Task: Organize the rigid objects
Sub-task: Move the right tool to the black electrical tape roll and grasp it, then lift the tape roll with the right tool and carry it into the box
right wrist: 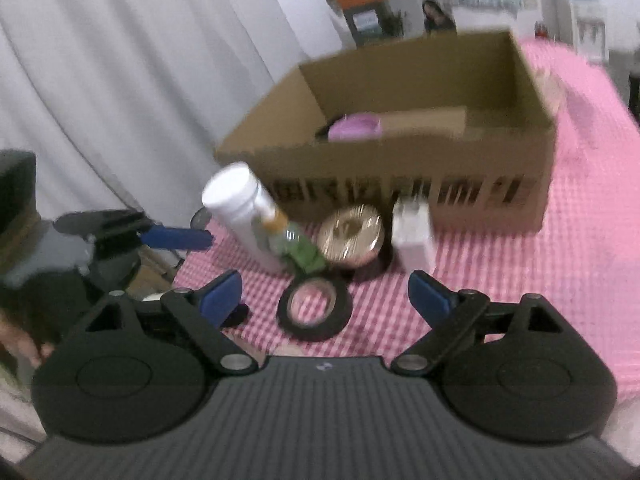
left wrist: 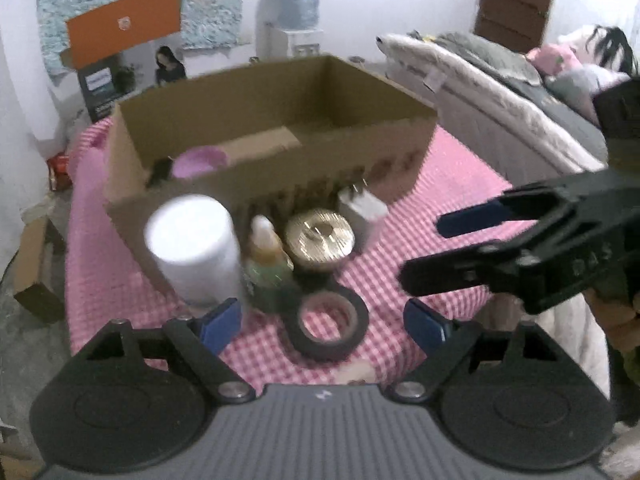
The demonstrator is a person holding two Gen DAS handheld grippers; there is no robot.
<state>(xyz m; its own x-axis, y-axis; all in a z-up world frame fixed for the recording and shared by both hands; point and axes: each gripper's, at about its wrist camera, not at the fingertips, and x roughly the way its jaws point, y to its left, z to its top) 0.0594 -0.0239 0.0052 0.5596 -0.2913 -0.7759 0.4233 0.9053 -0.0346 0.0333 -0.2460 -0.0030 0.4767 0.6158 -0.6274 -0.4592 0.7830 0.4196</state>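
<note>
A cardboard box (left wrist: 276, 184) (right wrist: 480, 208) stands on the pink checked tablecloth (left wrist: 440, 184), with a lilac round thing (left wrist: 199, 162) (right wrist: 354, 128) inside it. Before the box stand a white bottle (left wrist: 192, 248) (right wrist: 240, 208), a small green bottle (left wrist: 268, 268) (right wrist: 298, 250), a gold-lidded jar (left wrist: 320, 240) (right wrist: 352, 236) and a white charger (left wrist: 362, 210) (right wrist: 412, 232). A black tape roll (left wrist: 298, 330) (right wrist: 344, 312) lies nearest. My left gripper (left wrist: 322, 325) is open, the roll showing between its fingers without touching them. My right gripper (right wrist: 326, 296) (left wrist: 440, 248) is open too, just short of the roll.
The left gripper's blue finger (right wrist: 176, 238) shows at the table's left edge. A bed with bedding (left wrist: 500, 92) runs along the right, a white curtain (right wrist: 100, 80) hangs on the left. A water dispenser (left wrist: 300, 4) and boxes stand behind the table.
</note>
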